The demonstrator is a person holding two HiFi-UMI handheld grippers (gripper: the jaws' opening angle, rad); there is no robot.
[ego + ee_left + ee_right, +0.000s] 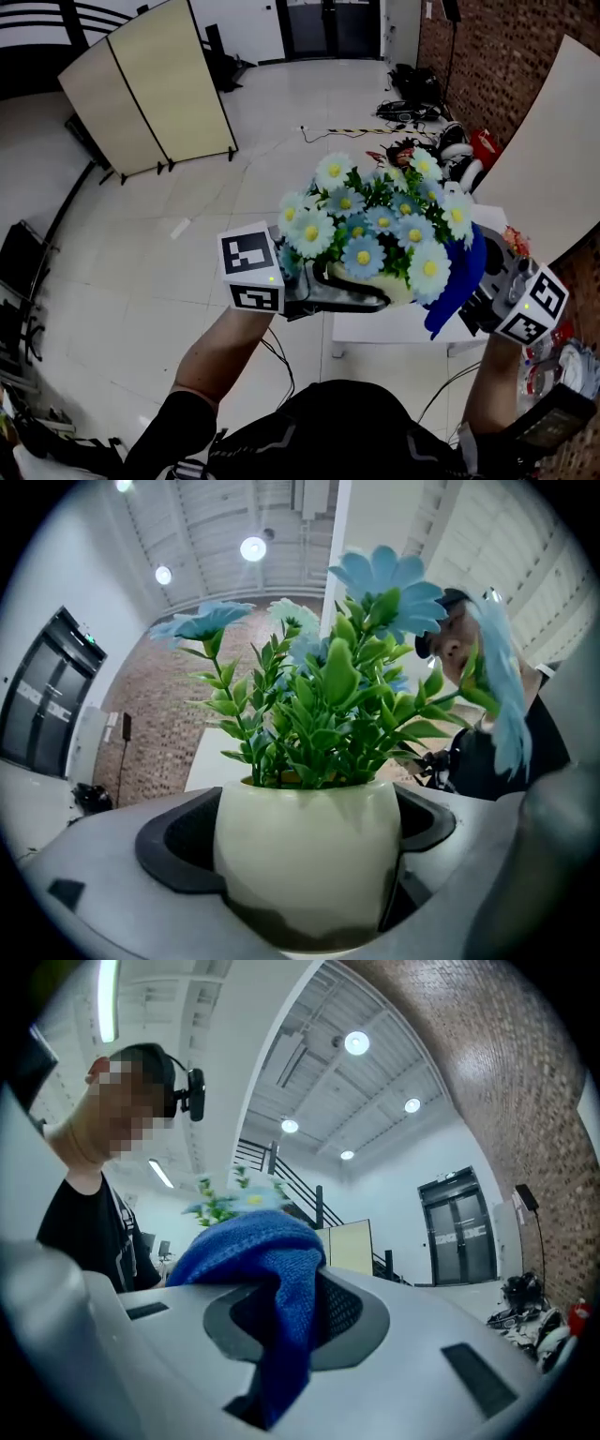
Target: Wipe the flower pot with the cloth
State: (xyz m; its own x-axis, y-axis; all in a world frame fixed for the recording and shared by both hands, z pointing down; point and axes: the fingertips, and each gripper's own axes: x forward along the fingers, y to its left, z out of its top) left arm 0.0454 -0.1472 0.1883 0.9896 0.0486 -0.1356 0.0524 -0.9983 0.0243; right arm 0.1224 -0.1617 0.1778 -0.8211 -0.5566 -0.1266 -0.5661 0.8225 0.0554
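Holding flower pot [309, 855] aloft, cloth [459, 281] alongside

Cream flower pot [309, 855] upright, lifted; blue cloth [459, 277] bunched, hanging just R of it.

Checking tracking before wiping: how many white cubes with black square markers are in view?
2. One white marker cube rides on the left gripper, which holds the cream flower pot; the other on the right gripper, which holds the blue cloth. None seems hidden.
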